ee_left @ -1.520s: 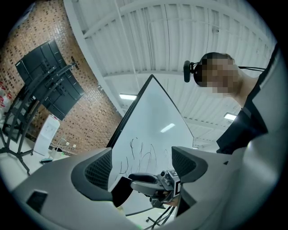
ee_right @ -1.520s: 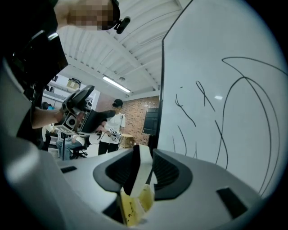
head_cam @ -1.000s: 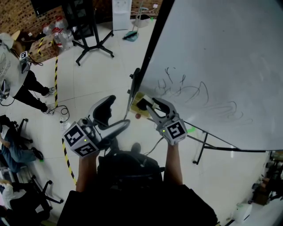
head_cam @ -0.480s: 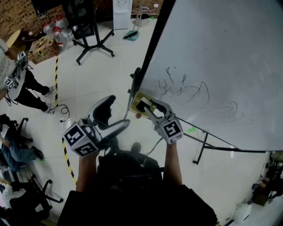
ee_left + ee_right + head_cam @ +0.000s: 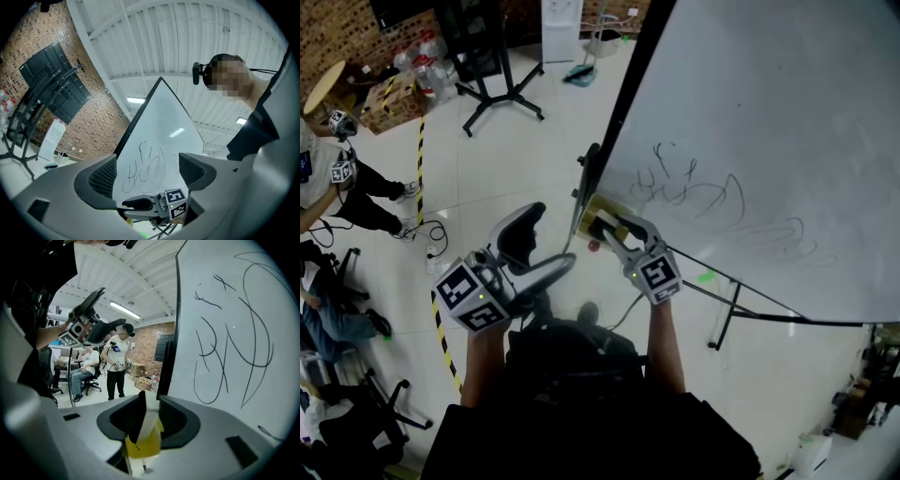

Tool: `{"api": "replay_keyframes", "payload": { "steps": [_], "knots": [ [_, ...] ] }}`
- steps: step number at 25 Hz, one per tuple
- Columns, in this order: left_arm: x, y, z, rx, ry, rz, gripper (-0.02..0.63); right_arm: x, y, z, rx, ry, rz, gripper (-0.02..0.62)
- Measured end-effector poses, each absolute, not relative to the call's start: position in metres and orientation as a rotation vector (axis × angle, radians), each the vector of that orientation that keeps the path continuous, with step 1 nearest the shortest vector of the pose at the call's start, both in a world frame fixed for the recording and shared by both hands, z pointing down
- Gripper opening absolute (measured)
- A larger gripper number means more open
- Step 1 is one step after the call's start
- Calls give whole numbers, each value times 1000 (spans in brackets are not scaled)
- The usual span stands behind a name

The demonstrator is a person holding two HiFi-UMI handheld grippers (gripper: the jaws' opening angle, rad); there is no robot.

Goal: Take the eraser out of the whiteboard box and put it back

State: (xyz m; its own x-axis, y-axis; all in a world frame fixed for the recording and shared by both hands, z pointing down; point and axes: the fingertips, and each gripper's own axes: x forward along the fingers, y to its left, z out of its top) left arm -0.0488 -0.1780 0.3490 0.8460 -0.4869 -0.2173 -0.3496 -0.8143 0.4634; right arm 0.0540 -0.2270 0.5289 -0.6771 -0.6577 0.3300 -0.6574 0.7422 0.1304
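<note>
While the right hand-held gripper (image 5: 616, 228) clamps the eraser (image 5: 146, 420) upright, the yellow whiteboard box (image 5: 143, 447) lies directly beneath it; the left hand-held gripper (image 5: 540, 246), jaws apart, hangs farther away.

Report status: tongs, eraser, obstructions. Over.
Right tongs shut on eraser, at yellow box by whiteboard edge. Left tongs open, empty, held aside. No obstruction seen.

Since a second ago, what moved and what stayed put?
The right claw, shut on the eraser, sank a little toward the yellow box and drifted slightly left in the head view. Nothing was grabbed or let go. The left claw stayed open, empty and still, and the whiteboard did not move.
</note>
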Motion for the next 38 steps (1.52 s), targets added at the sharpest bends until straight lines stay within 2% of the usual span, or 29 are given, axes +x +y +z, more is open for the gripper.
{"api": "replay_keyframes", "payload": {
  "steps": [18, 38],
  "knots": [
    [-49, -178, 348, 2611, -628, -451, 414, 50, -227, 554, 983, -2536, -21, 155],
    [-41, -168, 344, 2626, -627, -437, 414, 54, -224, 551, 1013, -2541, -31, 193]
  ]
}}
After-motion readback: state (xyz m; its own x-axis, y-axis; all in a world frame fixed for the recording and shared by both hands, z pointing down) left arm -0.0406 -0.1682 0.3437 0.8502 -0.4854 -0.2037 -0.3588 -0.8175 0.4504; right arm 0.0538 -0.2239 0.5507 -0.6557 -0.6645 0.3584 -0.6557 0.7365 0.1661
